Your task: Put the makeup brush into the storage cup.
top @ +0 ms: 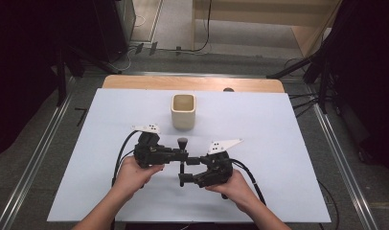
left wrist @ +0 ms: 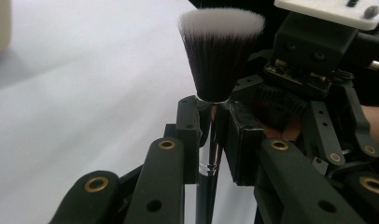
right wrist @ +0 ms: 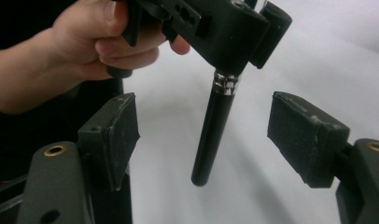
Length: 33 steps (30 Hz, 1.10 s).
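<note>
Nearest the person's edge of the bench (top: 279, 191), two bare forearms come in and each hand grips a black gripper over the white sheet. The landmark here is the makeup brush (top: 182, 160), a black-handled brush with a silver ferrule and a dark tuft tipped white, held off the bench between the two grippers.

Just to the person's left of the brush, the left hand (top: 132, 172) holds the left gripper (left wrist: 211, 116), whose jaws are clenched on the brush right below the ferrule; in the left gripper view the tuft fans out above the pads and the shiny handle runs down between them. In the high view the left gripper (top: 176, 154) reaches in from the side and the brush handle crosses it, tuft pointing away from the person.

Just to the right of the brush, the right hand (top: 235, 187) carries the right gripper (right wrist: 204, 135). Its jaws stand apart on either side of the handle's lower end, and neither pad touches it (a clear strip of white bench shows on each side). So the right gripper (top: 183, 179) is released around the handle, not grasping it.

Beyond the brush, well apart from its tuft, a cream square-sided cup (top: 183, 110) stands upright on the white sheet, open mouth up. Farther still, the bench's wooden far edge shows past the sheet.
</note>
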{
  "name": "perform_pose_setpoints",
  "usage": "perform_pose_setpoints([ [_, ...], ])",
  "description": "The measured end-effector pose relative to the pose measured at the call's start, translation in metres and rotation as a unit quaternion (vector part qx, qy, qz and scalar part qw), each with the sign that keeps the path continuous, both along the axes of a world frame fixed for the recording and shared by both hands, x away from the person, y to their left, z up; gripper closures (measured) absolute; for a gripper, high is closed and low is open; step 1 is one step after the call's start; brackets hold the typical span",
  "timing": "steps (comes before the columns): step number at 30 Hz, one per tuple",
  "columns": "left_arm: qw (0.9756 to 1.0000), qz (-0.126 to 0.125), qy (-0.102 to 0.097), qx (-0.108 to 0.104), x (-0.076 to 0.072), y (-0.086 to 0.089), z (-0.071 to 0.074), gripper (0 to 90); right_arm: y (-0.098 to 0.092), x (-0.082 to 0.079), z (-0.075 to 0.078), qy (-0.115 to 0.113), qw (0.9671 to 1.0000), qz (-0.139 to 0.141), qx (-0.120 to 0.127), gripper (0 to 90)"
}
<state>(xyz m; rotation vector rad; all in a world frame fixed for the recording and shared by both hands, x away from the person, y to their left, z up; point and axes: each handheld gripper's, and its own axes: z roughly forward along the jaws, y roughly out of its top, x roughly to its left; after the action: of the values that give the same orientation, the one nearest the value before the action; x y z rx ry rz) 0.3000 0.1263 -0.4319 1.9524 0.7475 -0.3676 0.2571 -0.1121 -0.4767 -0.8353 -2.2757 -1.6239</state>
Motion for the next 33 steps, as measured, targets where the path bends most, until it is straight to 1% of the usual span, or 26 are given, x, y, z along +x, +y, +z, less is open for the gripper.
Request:
perform_pose_setpoints([
  [2, 0.9999, -0.008, 0.004, -0.008, 0.0001, -0.0005, -0.0009, 77.6, 0.0003, -0.0002, -0.0002, -0.002, 1.0000, 0.000, 0.002, 27.1],
  [3, 0.9998, -0.011, 0.008, -0.013, 0.0002, -0.0005, -0.0012, 77.6, 0.0007, -0.0006, -0.0002, -0.002, 1.0000, -0.003, -0.001, 28.1],
  [4, 0.9997, -0.015, 0.009, -0.016, 0.0004, -0.0006, -0.0014, 77.6, 0.0010, -0.0008, -0.0005, 0.000, 1.0000, -0.004, 0.001, 30.0],
  [5, 0.9996, -0.017, 0.008, -0.019, 0.0000, -0.0009, -0.0015, 77.6, 0.0010, -0.0010, -0.0009, 0.005, 1.0000, -0.005, 0.005, 33.9],
  [6, 0.9995, -0.021, 0.009, -0.021, -0.0003, -0.0011, -0.0015, 77.6, 0.0010, -0.0010, -0.0009, 0.005, 1.0000, -0.005, 0.005, 33.9],
  [7, 0.9995, -0.024, 0.007, -0.021, -0.0008, -0.0009, -0.0013, 77.6, 0.0004, -0.0009, -0.0014, 0.005, 0.9999, -0.003, 0.012, 38.2],
  [8, 0.9993, -0.026, 0.008, -0.025, -0.0010, -0.0010, -0.0012, 77.6, 0.0004, -0.0009, -0.0014, 0.005, 0.9999, -0.003, 0.012, 38.2],
  [9, 0.9990, -0.030, 0.009, -0.031, -0.0010, -0.0012, -0.0013, 77.6, -0.0001, -0.0014, -0.0014, 0.009, 0.9998, -0.002, 0.016, 41.5],
  [11, 0.9989, -0.031, 0.011, -0.034, -0.0007, -0.0010, -0.0018, 77.5, -0.0004, -0.0014, -0.0018, 0.009, 0.9997, -0.004, 0.023, 44.4],
  [12, 0.9989, -0.031, 0.011, -0.034, -0.0007, -0.0010, -0.0018, 77.5, -0.0004, -0.0014, -0.0018, 0.009, 0.9997, -0.004, 0.023, 44.4],
  [14, 0.9990, -0.028, 0.013, -0.033, -0.0006, -0.0010, -0.0023, 77.6, -0.0005, -0.0013, -0.0023, 0.016, 0.9995, -0.005, 0.027, 46.4],
  [15, 0.9990, -0.028, 0.013, -0.033, -0.0006, -0.0010, -0.0023, 77.5, -0.0005, -0.0013, -0.0023, 0.016, 0.9995, -0.005, 0.027, 46.4],
  [16, 0.9990, -0.029, 0.012, -0.033, -0.0007, -0.0011, -0.0023, 77.5, -0.0005, -0.0012, -0.0032, 0.019, 0.9993, -0.008, 0.031, 49.3],
  [18, 0.9989, -0.030, 0.012, -0.034, -0.0008, -0.0013, -0.0024, 77.5, -0.0006, -0.0011, -0.0040, 0.021, 0.9991, -0.011, 0.035, 52.3],
  [19, 0.9989, -0.030, 0.013, -0.034, -0.0007, -0.0014, -0.0025, 77.5, -0.0006, -0.0011, -0.0040, 0.021, 0.9991, -0.011, 0.035, 52.3],
  [22, 0.9990, -0.027, 0.013, -0.035, -0.0007, -0.0015, -0.0030, 77.5, -0.0005, -0.0015, -0.0046, 0.022, 0.9990, -0.016, 0.034, 56.2],
  [25, 0.9989, -0.025, 0.015, -0.036, -0.0004, -0.0010, -0.0033, 77.5, 0.0002, -0.0024, -0.0048, 0.021, 0.9991, -0.020, 0.032, 60.8],
  [28, 0.9988, -0.022, 0.016, -0.041, -0.0001, -0.0003, -0.0038, 77.5, 0.0004, -0.0028, -0.0050, 0.023, 0.9988, -0.025, 0.034, 65.5],
  [30, 0.9987, -0.021, 0.017, -0.042, 0.0001, 0.0003, -0.0044, 77.5, 0.0003, -0.0031, -0.0050, 0.023, 0.9988, -0.027, 0.035, 70.1],
  [32, 0.9987, -0.022, 0.018, -0.043, 0.0003, 0.0004, -0.0044, 77.5, 0.0004, -0.0033, -0.0050, 0.023, 0.9988, -0.026, 0.035, 70.8],
  [33, 0.9986, -0.022, 0.017, -0.045, 0.0000, 0.0003, -0.0040, 77.5, 0.0005, -0.0034, -0.0048, 0.023, 0.9988, -0.027, 0.034, 72.6],
])
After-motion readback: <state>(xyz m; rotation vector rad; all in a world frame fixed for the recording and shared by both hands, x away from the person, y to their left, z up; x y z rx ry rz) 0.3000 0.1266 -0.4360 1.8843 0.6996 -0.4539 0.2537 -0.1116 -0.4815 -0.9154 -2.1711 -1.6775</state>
